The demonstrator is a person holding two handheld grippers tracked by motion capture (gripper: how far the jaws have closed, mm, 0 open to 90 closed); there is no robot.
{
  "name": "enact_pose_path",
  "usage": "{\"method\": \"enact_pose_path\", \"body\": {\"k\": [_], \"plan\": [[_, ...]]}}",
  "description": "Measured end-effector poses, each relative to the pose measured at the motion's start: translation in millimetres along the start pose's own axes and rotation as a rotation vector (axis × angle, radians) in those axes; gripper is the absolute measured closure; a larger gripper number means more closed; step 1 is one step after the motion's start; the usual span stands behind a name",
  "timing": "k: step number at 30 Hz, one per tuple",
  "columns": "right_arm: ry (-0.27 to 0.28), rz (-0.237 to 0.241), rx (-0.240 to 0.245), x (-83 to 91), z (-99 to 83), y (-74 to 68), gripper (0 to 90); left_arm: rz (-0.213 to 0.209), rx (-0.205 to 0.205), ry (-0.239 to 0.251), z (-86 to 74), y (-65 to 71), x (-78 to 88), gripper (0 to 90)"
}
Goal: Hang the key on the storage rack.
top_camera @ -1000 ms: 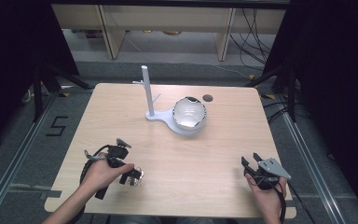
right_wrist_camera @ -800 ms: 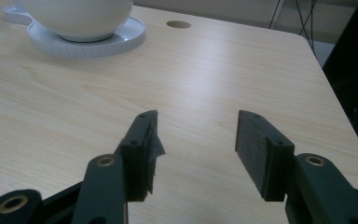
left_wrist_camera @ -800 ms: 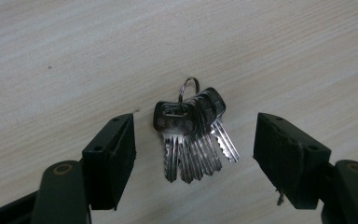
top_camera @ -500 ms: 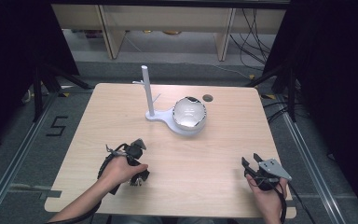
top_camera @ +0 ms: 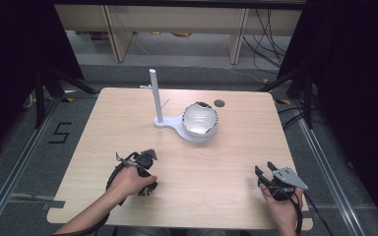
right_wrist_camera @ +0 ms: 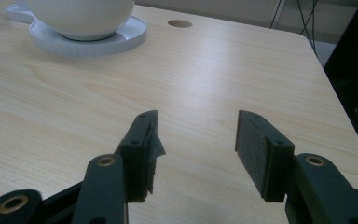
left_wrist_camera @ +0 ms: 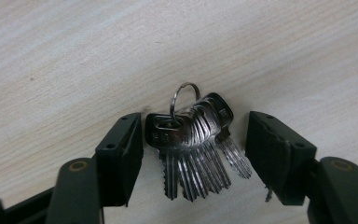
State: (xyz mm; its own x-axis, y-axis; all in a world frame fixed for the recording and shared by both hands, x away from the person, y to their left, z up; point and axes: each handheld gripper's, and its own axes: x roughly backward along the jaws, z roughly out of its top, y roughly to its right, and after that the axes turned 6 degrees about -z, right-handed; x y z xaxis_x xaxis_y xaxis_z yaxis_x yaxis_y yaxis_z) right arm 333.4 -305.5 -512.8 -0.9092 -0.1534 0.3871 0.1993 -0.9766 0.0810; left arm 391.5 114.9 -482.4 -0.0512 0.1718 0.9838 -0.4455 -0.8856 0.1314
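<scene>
Keys (left_wrist_camera: pixel 195 149) on a split ring lie flat on the table (top_camera: pixel 216 162) between the jaws of the left gripper (left_wrist_camera: pixel 195 156), which stand apart on either side of the bunch: the 9 o'clock jaw is just beside the key heads, the 3 o'clock jaw a little clear of the blades. Nothing is clamped yet. Over the last second the left hand (top_camera: pixel 128 181) has slid from the table's 8 o'clock edge inward toward the middle of the near side and tipped the gripper down over the bunch. That reads as the end of the approach; closing on the keys looks like the next step.

In the high view the left forearm comes in from 7 o'clock, wrist bent so the left gripper (top_camera: pixel 145 164) points down and forward. The right gripper (top_camera: pixel 270 178) has stayed at 5 o'clock, held level and idle, its jaws apart over bare wood, as the right gripper (right_wrist_camera: pixel 193 140) view confirms.

Farther off, toward 12 o'clock, a white stand (top_camera: pixel 156 96) with an upright post and side pegs rises from a base (top_camera: pixel 177 127) carrying a round white bowl (top_camera: pixel 200 119), a likely place to hang the ring.
</scene>
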Motion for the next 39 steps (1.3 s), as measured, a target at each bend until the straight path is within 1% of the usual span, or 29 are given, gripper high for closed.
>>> {"method": "enact_pose_path", "body": {"k": [2,5,6,7,8,9,11,12,15,16,17,18,21,22,23,24,26,30,31,32,33,34,35,36,37,39], "plan": [[0.007,-0.01,0.01,-0.1,0.0,0.8,49.8,0.0,-0.013,-0.006,-0.7,0.1,0.8,42.7],[0.002,-0.001,0.009,-0.2,0.2,0.5,49.8,-0.002,-0.027,-0.023,-0.3,0.1,2.5,48.3],[0.004,-0.005,0.014,-0.3,0.2,0.9,49.8,-0.003,-0.031,-0.016,-0.4,-0.1,2.1,50.8],[0.023,-0.018,0.047,-1.0,0.1,3.0,49.8,-0.002,-0.038,-0.011,-0.6,0.0,1.9,53.2],[0.022,-0.018,0.044,-1.0,0.1,2.9,49.8,-0.002,-0.046,-0.02,-0.5,0.2,2.4,55.4],[0.021,-0.018,0.042,-0.9,0.1,2.8,49.8,-0.001,-0.06,-0.015,-0.9,0.4,1.9,57.8],[0.018,-0.019,0.037,-0.8,0.1,2.6,49.8,0.006,-0.088,-0.024,-1.0,0.7,2.4,63.6],[0.019,-0.019,0.038,-0.8,0.1,2.7,49.8,0.006,-0.096,-0.035,-0.5,1.0,3.1,64.7],[0.018,-0.019,0.037,-0.9,0.1,2.8,49.8,0.009,-0.097,-0.04,-0.2,1.1,3.6,64.0],[0.012,-0.018,0.024,-0.4,0.3,2.2,49.8,0.012,-0.087,-0.025,-0.6,0.1,2.7,62.0],[0.014,-0.018,0.024,-0.5,0.3,2.4,49.8,0.009,-0.082,-0.03,-0.2,-0.8,3.0,59.7],[-0.004,0.0,-0.011,-0.2,0.0,0.5,49.8,0.01,-0.078,-0.022,-0.9,-1.3,2.4,58.2],[-0.004,0.001,-0.013,-0.3,0.0,0.5,49.8,0.004,-0.07,-0.03,-2.1,-1.7,1.9,52.8],[-0.005,0.001,-0.014,-0.4,0.1,0.5,49.7,-0.008,-0.064,-0.055,-2.6,-0.9,2.9,51.7],[0.008,-0.009,0.004,-0.9,0.1,1.6,49.8,-0.002,-0.077,-0.051,-3.5,-1.2,2.3,51.7],[0.003,-0.005,-0.002,-0.7,0.1,1.2,49.7,-0.003,-0.074,-0.042,-4.1,-0.4,1.7,52.0],[0.003,-0.007,-0.002,-0.8,0.1,1.1,49.7,-0.005,-0.082,-0.059,-4.1,0.0,2.5,54.3],[0.004,-0.005,-0.001,-0.8,0.1,1.6,49.6,-0.008,-0.124,-0.072,-6.1,1.3,3.2,61.9],[-0.004,-0.006,-0.012,-0.1,0.0,1.4,49.6,-0.006,-0.141,-0.058,-7.4,1.4,2.3,65.2],[-0.004,-0.006,-0.012,-0.1,0.0,1.4,49.6,-0.006,-0.141,-0.058,-7.4,1.4,2.3,65.8],[0.001,-0.011,0.001,-0.1,-0.1,2.9,49.6,-0.015,-0.158,-0.044,-8.7,1.3,2.5,66.1],[0.001,-0.011,0.001,-0.1,-0.1,2.9,49.6,-0.015,-0.158,-0.044,-8.7,1.3,2.5,66.4],[0.006,-0.009,-0.006,-0.4,0.0,3.0,49.5,-0.011,-0.176,-0.036,-9.2,-0.2,2.5,66.6],[0.005,-0.008,-0.009,-0.3,0.0,2.8,49.5,-0.021,-0.181,-0.029,-10.8,-0.3,2.8,66.7],[0.007,-0.01,-0.002,-0.5,-0.3,2.9,49.5,-0.024,-0.183,-0.017,-12.0,-0.5,2.2,66.7],[0.005,-0.008,-0.003,-0.4,-0.2,2.7,49.5,-0.027,-0.189,-0.023,-12.2,-1.0,3.2,66.8]]}}
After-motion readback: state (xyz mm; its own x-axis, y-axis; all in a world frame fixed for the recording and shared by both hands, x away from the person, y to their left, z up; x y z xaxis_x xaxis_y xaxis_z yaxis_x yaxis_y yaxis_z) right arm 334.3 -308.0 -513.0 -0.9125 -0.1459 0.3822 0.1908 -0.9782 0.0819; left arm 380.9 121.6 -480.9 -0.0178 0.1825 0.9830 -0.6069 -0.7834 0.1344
